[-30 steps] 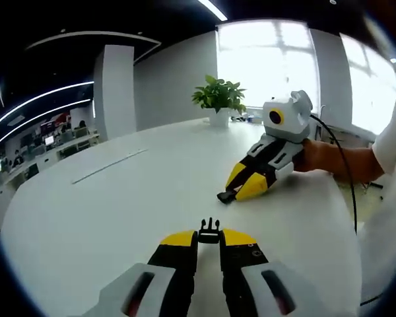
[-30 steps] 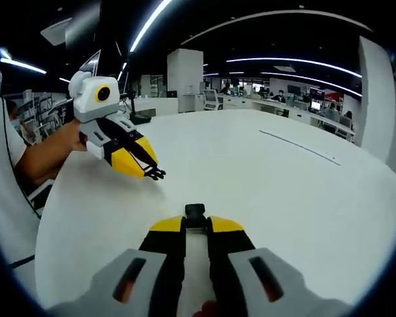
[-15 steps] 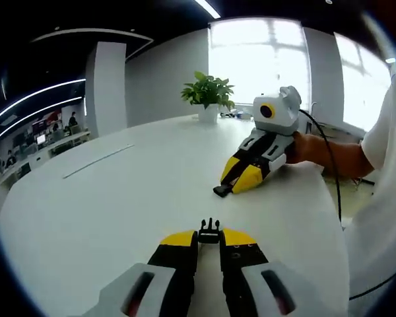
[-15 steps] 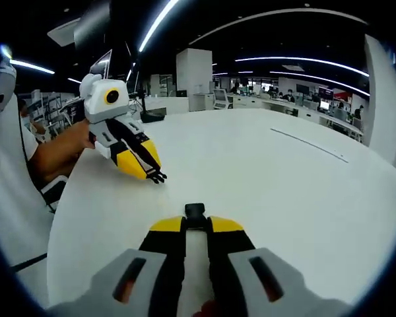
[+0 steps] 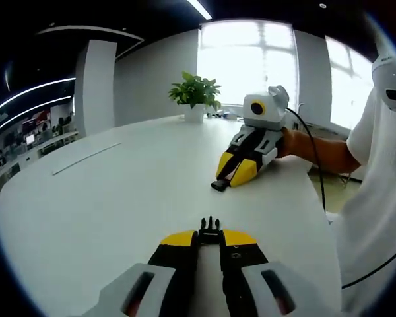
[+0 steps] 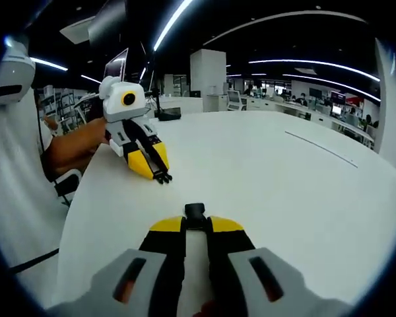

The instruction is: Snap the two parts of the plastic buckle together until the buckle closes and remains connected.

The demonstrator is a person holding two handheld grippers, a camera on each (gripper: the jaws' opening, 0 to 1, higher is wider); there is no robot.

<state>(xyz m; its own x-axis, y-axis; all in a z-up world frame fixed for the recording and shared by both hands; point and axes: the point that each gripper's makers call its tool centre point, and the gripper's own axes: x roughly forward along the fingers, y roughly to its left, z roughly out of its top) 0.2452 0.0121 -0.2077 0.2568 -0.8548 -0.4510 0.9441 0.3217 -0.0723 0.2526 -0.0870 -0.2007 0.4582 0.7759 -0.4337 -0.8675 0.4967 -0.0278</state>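
Note:
My left gripper is shut on the pronged half of a black buckle, whose prongs stick out past the yellow tips. My right gripper is shut on the socket half of the buckle, a small black block at its tips. In the left gripper view the right gripper hovers over the white table, socket half pointing toward me. In the right gripper view the left gripper comes in from the left with the prongs showing. The two halves are well apart.
A potted plant stands at the table's far edge by bright windows. A person's forearm and white clothing are at the right. A thin groove runs across the tabletop. Office desks lie behind.
Both views have swung round, so each gripper sits nearer the centre of the other's view. Both grips stay shut on the buckle halves.

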